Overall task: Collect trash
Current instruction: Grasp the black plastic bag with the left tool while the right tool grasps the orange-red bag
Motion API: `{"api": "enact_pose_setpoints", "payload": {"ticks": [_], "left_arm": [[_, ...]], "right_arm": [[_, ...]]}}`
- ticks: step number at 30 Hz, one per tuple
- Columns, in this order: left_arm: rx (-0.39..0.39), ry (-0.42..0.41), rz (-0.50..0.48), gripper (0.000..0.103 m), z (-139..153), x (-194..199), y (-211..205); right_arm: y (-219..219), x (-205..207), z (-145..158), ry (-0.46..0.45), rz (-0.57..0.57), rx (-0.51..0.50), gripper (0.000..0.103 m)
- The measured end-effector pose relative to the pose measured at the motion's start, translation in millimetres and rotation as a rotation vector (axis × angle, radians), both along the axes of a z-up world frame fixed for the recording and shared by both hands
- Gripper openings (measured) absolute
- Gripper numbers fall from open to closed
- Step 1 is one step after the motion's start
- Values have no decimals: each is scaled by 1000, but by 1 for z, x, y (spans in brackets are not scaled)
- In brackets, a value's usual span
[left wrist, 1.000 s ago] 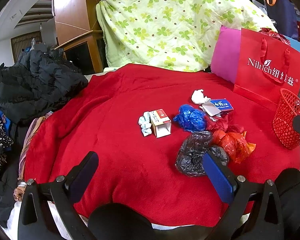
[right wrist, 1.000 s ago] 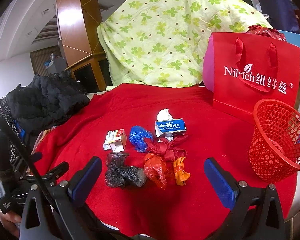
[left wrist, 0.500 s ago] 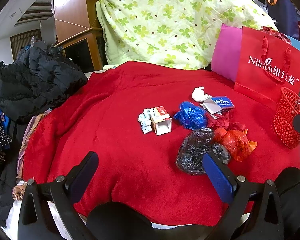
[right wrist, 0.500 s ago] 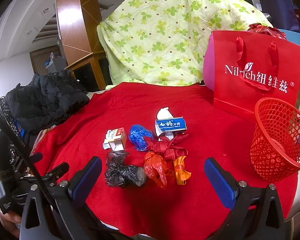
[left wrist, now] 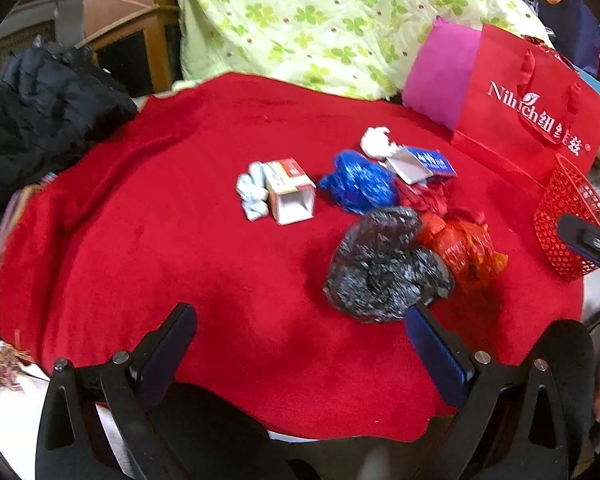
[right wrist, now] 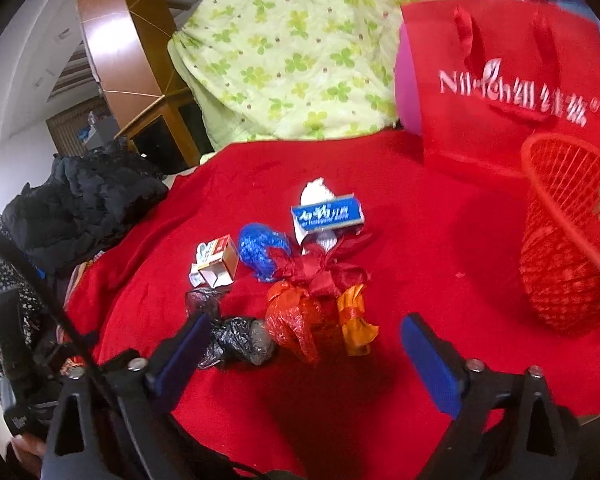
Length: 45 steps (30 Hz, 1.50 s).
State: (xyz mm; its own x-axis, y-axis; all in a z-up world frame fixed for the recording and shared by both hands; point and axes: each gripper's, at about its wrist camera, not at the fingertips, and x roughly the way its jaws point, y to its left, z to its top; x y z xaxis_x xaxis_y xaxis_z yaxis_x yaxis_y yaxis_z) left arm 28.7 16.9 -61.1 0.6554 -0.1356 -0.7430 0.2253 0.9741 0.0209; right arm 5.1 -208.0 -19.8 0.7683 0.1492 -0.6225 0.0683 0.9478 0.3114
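Trash lies bunched on the red blanket [left wrist: 148,240]: a crumpled black bag [left wrist: 384,268], an orange-red bag [left wrist: 460,244], a blue bag [left wrist: 358,186], a small open carton [left wrist: 290,194], a pale blue wad [left wrist: 252,192], a blue flat box [left wrist: 422,162] and white paper [left wrist: 376,142]. My left gripper [left wrist: 300,334] is open, hanging low before the black bag. My right gripper [right wrist: 306,342] hovers just short of the orange-red bag [right wrist: 296,320] and black bag [right wrist: 236,340]; its jaws are closing with nothing between them. The red mesh basket [right wrist: 568,240] stands at the right.
A red paper shopping bag [left wrist: 532,120] and a pink cushion [left wrist: 440,76] stand behind the trash. A green flowered quilt [left wrist: 320,20] is heaped at the back. Black clothing [left wrist: 40,108] lies left. The blanket's front edge drops off near me.
Both grippers have sunk and tipped down toward the trash pile, which now looks larger and closer. The right jaws stand slightly narrower.
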Motion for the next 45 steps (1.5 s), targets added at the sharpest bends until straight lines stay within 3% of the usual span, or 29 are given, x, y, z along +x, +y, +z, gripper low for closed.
{"api": "enact_pose_setpoints", "payload": {"ticks": [3,9,14,17,19,35,37,38,40,41,42,44,45], "left_arm": [[-31,30,-32,103,-11,6,-2],[-63,55,-63,103,-25,23,0],[-141,78,-100,102,-26,31,2],[-162,83,-121,97,-28,32,0],[-161,88,-135,94,-29,33,0],[-183,137,-276,93,-47,73,-57],[-197,168,-286,76,-53,76,-63],[-204,187,-287,60,-57,77,-66],[-192,184,-282,56,-60,76,-69],[-188,169,-286,49,-60,74,-70],[-194,165,-291,32,-59,73,-71],[-198,157,-284,26,-55,71,-71],[-194,139,-288,11,-51,69,-72]], "right_arm": [[4,14,-12,38,34,49,77],[25,47,-32,84,111,27,71],[28,80,-61,173,129,52,60],[27,96,-83,236,129,62,39],[23,96,-89,242,127,112,32],[-17,15,-16,28,79,181,27],[-24,6,-9,13,63,188,27],[-28,1,-5,4,56,187,27],[-34,-8,2,-20,38,168,27],[-37,-11,5,-30,31,163,27],[-40,-15,9,-41,25,163,27],[-48,-23,17,-68,3,160,27],[-53,-27,21,-82,-8,160,27]]}}
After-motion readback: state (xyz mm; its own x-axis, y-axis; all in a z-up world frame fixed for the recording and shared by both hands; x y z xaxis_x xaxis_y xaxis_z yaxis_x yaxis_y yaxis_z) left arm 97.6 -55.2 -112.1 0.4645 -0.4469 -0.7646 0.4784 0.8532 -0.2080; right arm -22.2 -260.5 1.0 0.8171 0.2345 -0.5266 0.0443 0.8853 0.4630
